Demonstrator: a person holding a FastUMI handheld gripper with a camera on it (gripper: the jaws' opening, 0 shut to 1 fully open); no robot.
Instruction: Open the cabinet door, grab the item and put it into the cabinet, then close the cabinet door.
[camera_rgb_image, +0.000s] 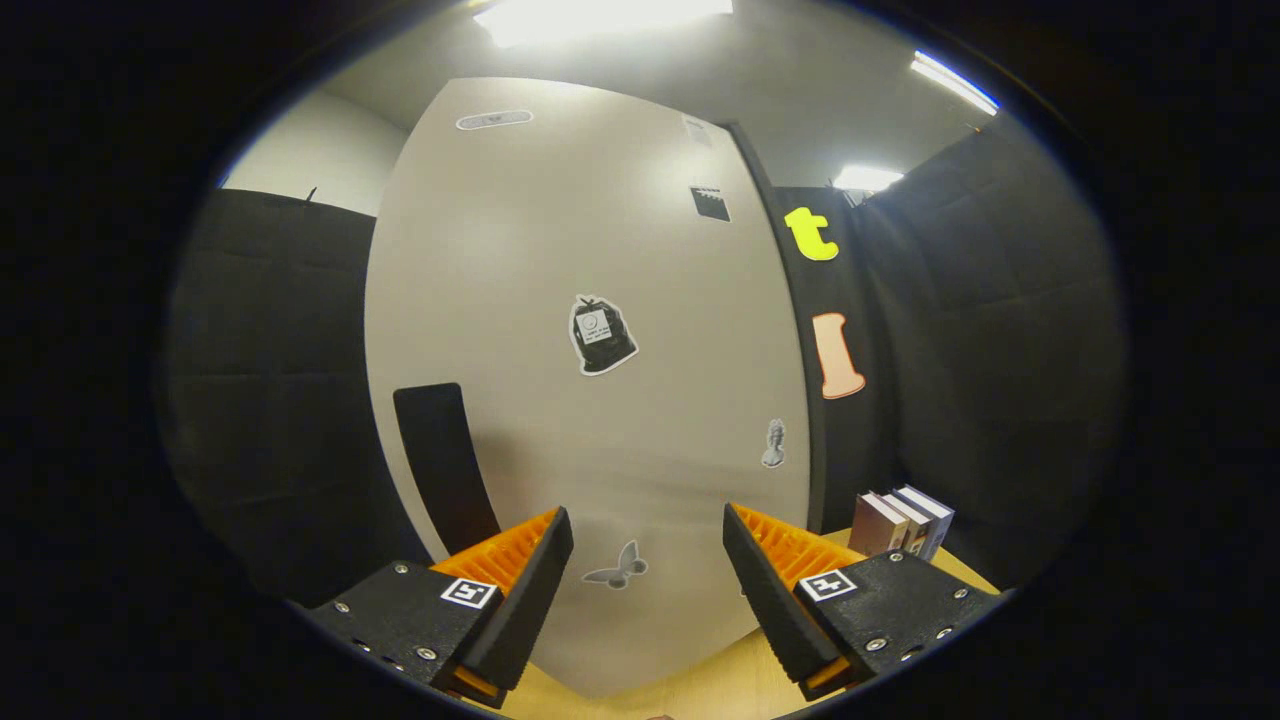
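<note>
Grey cabinet door (590, 400) shut; tongs (648, 560) agape, empty.

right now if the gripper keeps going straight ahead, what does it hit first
Most likely the closed cabinet door. The gripper points at its lower part with the fingers open on nothing, the butterfly sticker showing between them. Depth is unclear, but nothing stands in between.

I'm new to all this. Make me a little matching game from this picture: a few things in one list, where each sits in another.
Things:
1. black handle
2. books
3. butterfly sticker
4. gripper

Places or states:
A. on the cabinet door, between the fingers
B. open, holding nothing
C. at the door's left edge
D. upright on the wooden table, right of the cabinet

Pairs: 1-C, 2-D, 3-A, 4-B
</note>
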